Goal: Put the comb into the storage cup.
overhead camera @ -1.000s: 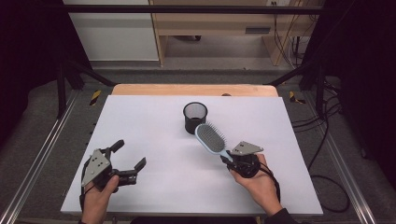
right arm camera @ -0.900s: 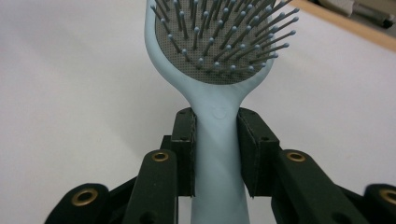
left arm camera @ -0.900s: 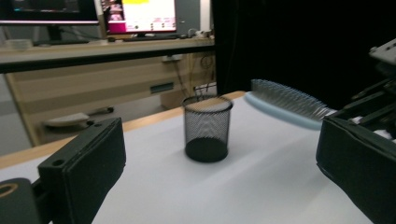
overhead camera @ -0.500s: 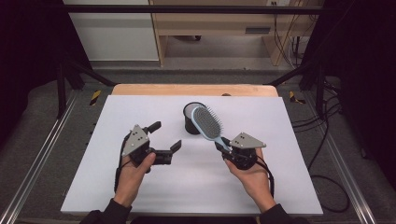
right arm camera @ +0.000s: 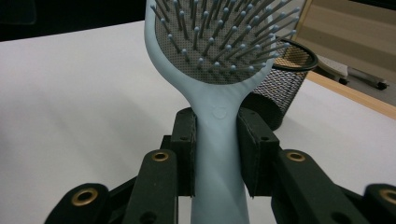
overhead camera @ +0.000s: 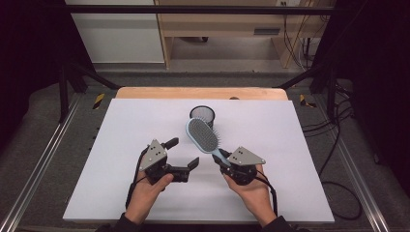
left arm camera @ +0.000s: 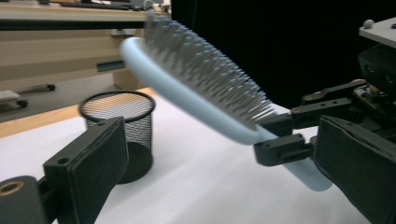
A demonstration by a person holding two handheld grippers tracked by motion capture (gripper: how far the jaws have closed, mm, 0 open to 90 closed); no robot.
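A light blue hairbrush (overhead camera: 203, 136) with grey bristles is held up off the white table (overhead camera: 121, 125), bristles facing up. My right gripper (overhead camera: 223, 162) is shut on its handle (right arm camera: 218, 140), and the pads (right arm camera: 187, 154) press both sides. A black mesh cup (overhead camera: 201, 116) stands upright just behind the brush head; it is also seen as the mesh cup (left arm camera: 119, 128) and the mesh cup (right arm camera: 280, 88). My left gripper (overhead camera: 182, 152) is open, just left of the brush handle (left arm camera: 299, 165), with nothing between its fingers.
A wooden strip (overhead camera: 200, 93) runs along the table's far edge. Black frame bars (overhead camera: 67, 82) and metal rails (overhead camera: 34, 164) flank the table. Cables (overhead camera: 338, 130) lie on the floor at the right.
My left gripper has moved right and inward toward the brush handle. My right gripper has tipped the brush head left and nearer, off the cup.
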